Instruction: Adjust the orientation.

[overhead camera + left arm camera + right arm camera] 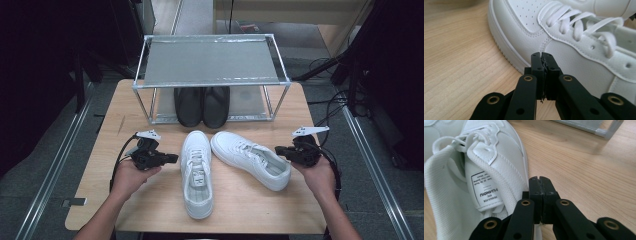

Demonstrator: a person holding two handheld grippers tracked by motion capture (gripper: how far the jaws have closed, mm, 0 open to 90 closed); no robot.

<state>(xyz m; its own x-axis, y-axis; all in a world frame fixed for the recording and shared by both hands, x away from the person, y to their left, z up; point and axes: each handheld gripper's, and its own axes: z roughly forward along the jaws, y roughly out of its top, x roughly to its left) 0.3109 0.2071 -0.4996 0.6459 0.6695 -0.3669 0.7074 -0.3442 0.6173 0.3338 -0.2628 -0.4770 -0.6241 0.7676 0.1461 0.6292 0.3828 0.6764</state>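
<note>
Now both grippers' jaws are closed empty; left sneaker (197, 172) points straight at rack (210, 82)

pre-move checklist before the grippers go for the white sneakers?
1. Left gripper jaws shut, nothing between them: not ok for grasping.
2. Right gripper jaws shut, empty: not ok.
3. Left sneaker upright, beside left gripper: ok.
4. Right sneaker upright, angled, heel by right gripper: ok.
5. Rack top shelf free: ok.
6. Black shoes occupy the lower shelf's middle; room beside them: cannot tell.
</note>
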